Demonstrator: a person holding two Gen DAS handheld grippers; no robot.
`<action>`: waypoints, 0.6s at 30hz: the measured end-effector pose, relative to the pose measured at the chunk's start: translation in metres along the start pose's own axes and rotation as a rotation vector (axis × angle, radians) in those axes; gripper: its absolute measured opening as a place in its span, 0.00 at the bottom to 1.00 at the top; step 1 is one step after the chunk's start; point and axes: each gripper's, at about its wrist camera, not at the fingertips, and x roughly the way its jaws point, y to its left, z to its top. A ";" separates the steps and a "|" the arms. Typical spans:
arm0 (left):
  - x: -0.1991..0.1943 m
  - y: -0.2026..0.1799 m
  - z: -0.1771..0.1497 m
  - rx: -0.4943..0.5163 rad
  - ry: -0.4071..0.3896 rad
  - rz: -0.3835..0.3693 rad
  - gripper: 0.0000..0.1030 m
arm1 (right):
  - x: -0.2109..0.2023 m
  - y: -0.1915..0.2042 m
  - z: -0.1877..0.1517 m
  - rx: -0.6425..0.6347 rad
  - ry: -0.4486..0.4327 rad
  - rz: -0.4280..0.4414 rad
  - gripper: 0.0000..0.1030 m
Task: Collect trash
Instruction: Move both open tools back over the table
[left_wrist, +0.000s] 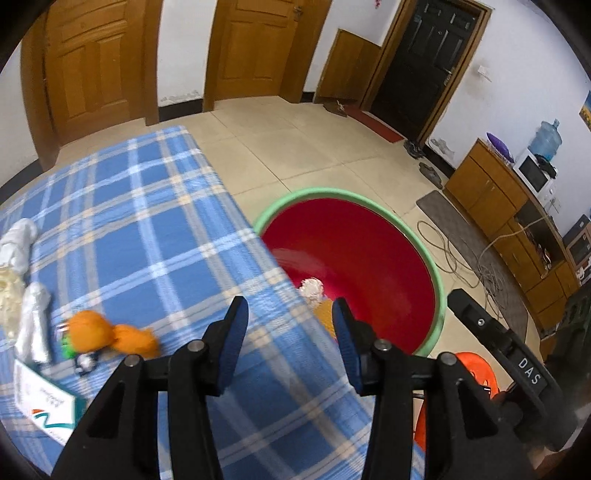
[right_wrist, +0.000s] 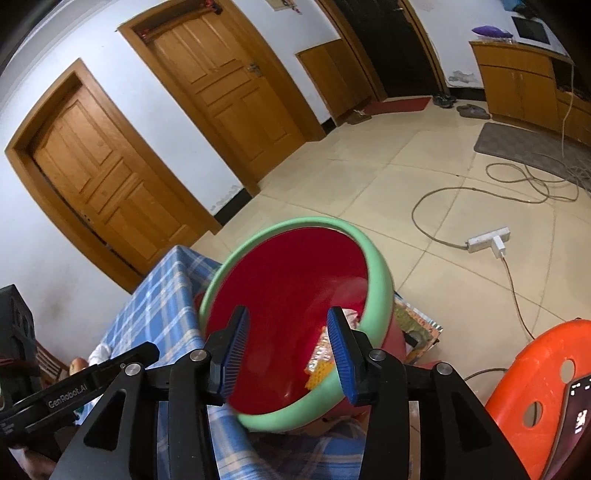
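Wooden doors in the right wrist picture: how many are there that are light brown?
2. One light brown door stands at the left, behind the table corner. The second is to its right, further along the same wall. A dark door is separate; others may be out of view.

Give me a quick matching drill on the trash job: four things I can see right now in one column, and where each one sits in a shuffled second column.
Things:
1. orange peel
2. white crumpled paper
3. power strip
4. water jug

Places:
A. on the floor tiles, cable attached
B. on the blue plaid tablecloth
C. inside the red bin
D. on the wooden cabinet, far right

Pairs: 1-B, 2-C, 3-A, 4-D
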 end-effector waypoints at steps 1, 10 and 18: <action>-0.005 0.004 0.000 -0.005 -0.010 0.006 0.46 | -0.002 0.003 -0.001 -0.006 -0.001 0.005 0.43; -0.041 0.052 0.002 -0.079 -0.073 0.078 0.46 | -0.008 0.039 -0.012 -0.080 0.024 0.058 0.43; -0.068 0.100 0.000 -0.130 -0.118 0.127 0.46 | -0.007 0.067 -0.025 -0.141 0.050 0.078 0.44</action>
